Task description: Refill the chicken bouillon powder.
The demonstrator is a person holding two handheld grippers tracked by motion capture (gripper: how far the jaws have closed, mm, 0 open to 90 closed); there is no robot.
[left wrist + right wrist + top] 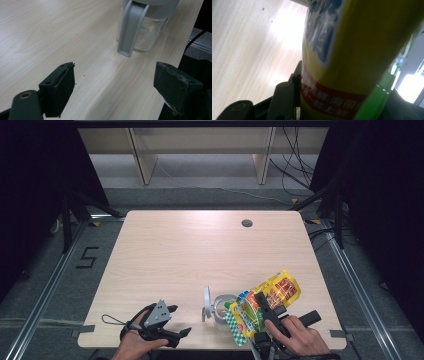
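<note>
On the light wooden table (200, 250), near its front edge, stands a clear plastic jar (220, 307) with a grey rim. Its grey lid (206, 303) is swung up on the left side of the jar and stands almost upright. In the left gripper view the jar (147, 35) shows some pale, grainy content at the bottom, and a grey flap hangs down its front.

The right gripper (265, 312) holds a yellow snack bag (267, 297) with green and red print. The bag is tilted, its lower end with a green-white chequered pattern points down towards the mouth of the jar, and its upper end rises to the right, away from the person. In the right gripper view the yellow bag (352, 57) sits between the black fingers (284, 100), which are clamped on it.

The left gripper (172, 322) lies low near the front edge of the table, to the left of the jar and apart from it. Its fingers (58, 87) stand wide apart with nothing between them, and they point towards the jar.
</note>
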